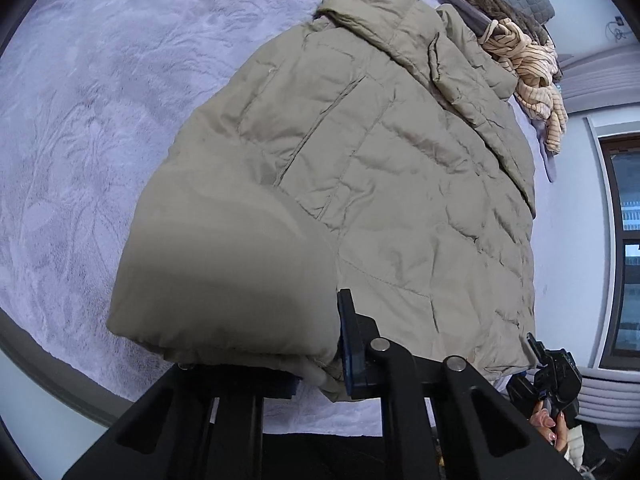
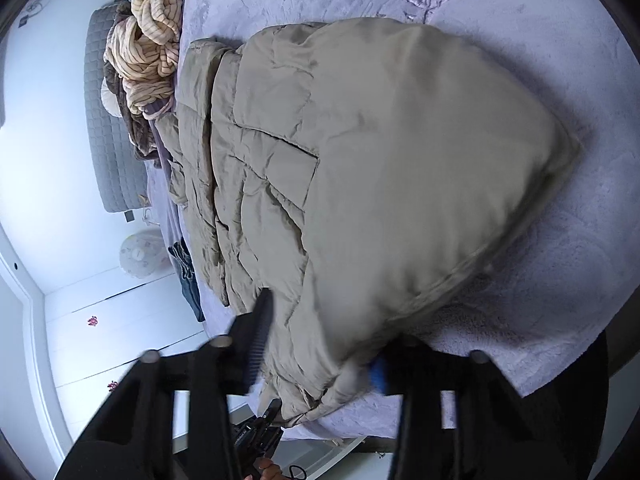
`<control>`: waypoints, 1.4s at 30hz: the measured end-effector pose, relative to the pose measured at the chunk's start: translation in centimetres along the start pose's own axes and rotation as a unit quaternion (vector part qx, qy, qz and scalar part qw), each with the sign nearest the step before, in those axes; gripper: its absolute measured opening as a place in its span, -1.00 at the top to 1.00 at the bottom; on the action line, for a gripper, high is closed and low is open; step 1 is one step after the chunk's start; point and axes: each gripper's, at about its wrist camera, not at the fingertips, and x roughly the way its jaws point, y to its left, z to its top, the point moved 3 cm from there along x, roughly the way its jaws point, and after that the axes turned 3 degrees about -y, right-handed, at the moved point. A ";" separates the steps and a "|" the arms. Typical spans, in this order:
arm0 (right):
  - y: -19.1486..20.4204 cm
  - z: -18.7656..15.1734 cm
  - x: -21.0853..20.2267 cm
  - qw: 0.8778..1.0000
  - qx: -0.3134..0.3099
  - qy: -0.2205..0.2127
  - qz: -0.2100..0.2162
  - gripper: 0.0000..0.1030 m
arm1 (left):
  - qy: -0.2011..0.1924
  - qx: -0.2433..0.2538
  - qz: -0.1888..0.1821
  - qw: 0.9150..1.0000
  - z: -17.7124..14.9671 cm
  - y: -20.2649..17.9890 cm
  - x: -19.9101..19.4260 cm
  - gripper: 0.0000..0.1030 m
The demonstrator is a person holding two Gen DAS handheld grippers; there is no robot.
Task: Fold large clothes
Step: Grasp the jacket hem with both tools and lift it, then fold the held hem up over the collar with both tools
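A large khaki quilted puffer jacket (image 1: 380, 168) lies on a lavender plush bedspread (image 1: 100, 100). My left gripper (image 1: 316, 364) is at the jacket's near hem, its jaws set around a folded puffy edge; the left finger is hidden under fabric. In the right wrist view the jacket (image 2: 360, 168) has one part folded over the body. My right gripper (image 2: 320, 360) has its fingers wide apart on either side of the jacket's near corner, and the view is motion-blurred. The other gripper (image 1: 556, 372) shows at the left view's lower right.
A crumpled cream striped garment (image 2: 152, 40) and a brown fuzzy cloth lie by the grey quilted headboard (image 2: 112, 140). Dark jeans (image 2: 188, 276) hang at the bed edge. A window (image 1: 624, 248) and white wall border the bed.
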 end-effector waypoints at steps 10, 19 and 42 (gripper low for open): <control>5.7 1.6 -0.1 0.993 -0.114 0.009 -0.015 0.83 | -0.055 0.075 0.011 0.996 4.1 -4.1 -3.9 0.67; 15.9 5.5 0.9 0.972 -0.233 0.001 -0.026 0.84 | -0.163 0.104 0.020 0.981 11.5 -10.9 -8.8 0.67; 31.6 18.6 18.3 0.934 -0.336 -0.021 -0.118 0.84 | -0.179 0.078 0.151 0.969 33.4 -15.5 4.3 0.67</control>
